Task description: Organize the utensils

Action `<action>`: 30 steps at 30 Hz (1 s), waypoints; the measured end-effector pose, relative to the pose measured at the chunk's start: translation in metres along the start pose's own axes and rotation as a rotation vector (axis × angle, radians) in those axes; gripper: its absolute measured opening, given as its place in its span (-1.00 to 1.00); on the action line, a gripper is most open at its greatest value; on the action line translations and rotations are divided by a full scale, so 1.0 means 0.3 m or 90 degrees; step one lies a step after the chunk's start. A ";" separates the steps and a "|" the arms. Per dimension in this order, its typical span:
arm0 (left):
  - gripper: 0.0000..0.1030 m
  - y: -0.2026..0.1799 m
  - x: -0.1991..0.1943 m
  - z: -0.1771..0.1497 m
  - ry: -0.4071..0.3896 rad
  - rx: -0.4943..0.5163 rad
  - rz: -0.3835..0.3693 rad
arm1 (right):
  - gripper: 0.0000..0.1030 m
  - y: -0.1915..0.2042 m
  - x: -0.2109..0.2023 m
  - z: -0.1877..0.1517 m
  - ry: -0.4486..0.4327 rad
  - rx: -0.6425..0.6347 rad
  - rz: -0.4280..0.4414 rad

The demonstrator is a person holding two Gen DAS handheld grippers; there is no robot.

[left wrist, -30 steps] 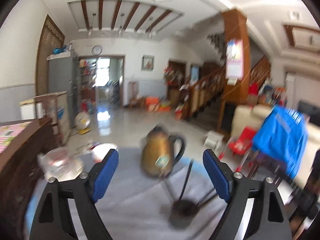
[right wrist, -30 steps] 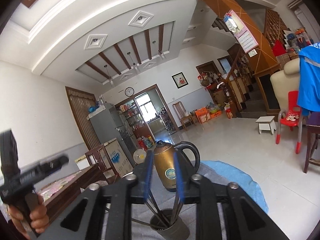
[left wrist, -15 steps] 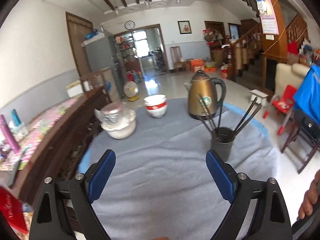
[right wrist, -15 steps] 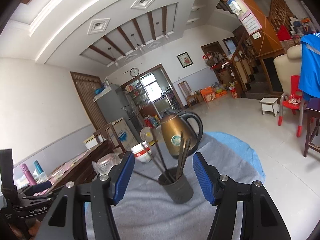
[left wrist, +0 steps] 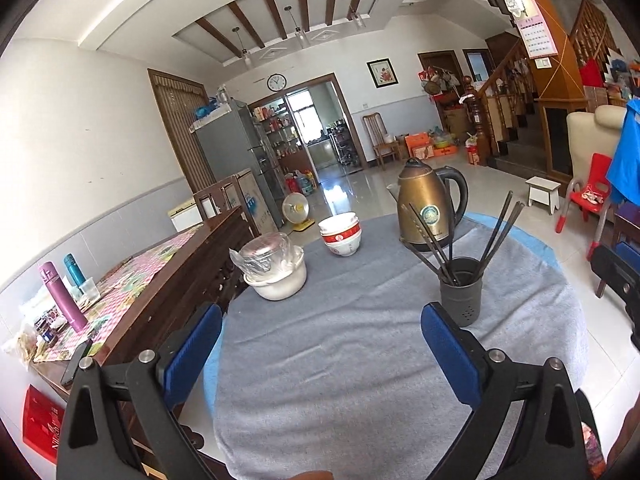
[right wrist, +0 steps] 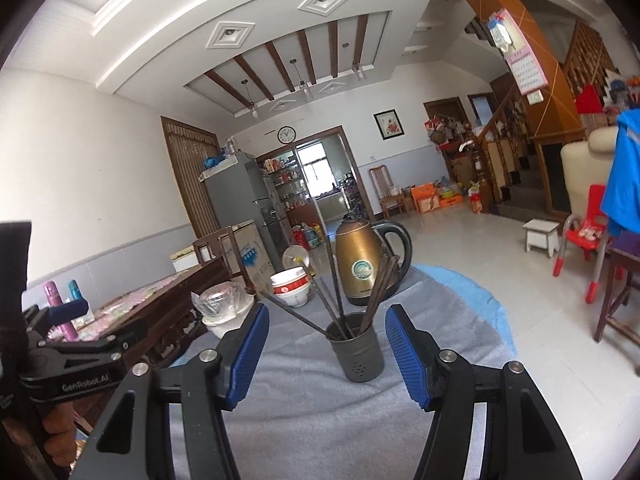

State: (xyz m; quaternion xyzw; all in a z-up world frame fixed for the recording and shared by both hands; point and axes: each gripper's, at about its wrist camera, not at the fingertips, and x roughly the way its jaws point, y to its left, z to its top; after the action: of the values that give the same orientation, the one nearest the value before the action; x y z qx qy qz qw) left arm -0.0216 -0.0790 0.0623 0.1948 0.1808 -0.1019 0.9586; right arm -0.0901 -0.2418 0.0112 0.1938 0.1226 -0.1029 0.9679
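Observation:
A dark grey holder (left wrist: pixel 461 296) stands on the grey-clothed round table (left wrist: pixel 340 360) with several dark chopsticks (left wrist: pixel 496 232) fanned out in it. My left gripper (left wrist: pixel 320 318) hovers over the table's near side, left of the holder; its jaws are opening with nothing between them. My right gripper (right wrist: pixel 326 320) is open and points at the holder (right wrist: pixel 356 352), which stands just beyond its blue pads without touching them. The chopsticks (right wrist: pixel 334 276) lean left and right in the holder.
A brass kettle (left wrist: pixel 426 208) stands behind the holder. Stacked red-and-white bowls (left wrist: pixel 340 236) and a white pot with a plastic-wrapped lid (left wrist: pixel 276 276) sit at the table's far left. A dark wooden sideboard (left wrist: pixel 168 272) runs along the left. A hand holds the left gripper's body (right wrist: pixel 68 364).
My right gripper has opened from a narrow gap around the chopsticks and drawn back from the holder. The left gripper has swung and pulled back, so more of the table shows.

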 end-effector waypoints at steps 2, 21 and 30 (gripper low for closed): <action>0.94 -0.012 0.009 0.000 0.003 0.002 -0.006 | 0.26 0.002 -0.013 -0.004 -0.002 -0.005 -0.006; 0.94 0.031 -0.054 -0.059 0.020 -0.032 0.026 | 0.26 0.071 -0.072 -0.025 0.000 -0.016 0.011; 0.94 0.041 -0.108 -0.050 0.017 -0.052 0.027 | 0.27 0.086 -0.149 -0.025 -0.003 -0.037 0.011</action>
State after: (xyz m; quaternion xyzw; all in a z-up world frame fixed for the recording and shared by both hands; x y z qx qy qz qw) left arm -0.0526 -0.0578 0.0662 0.1609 0.1930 -0.0713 0.9653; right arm -0.1275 -0.2088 0.0260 0.1662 0.1212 -0.0914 0.9743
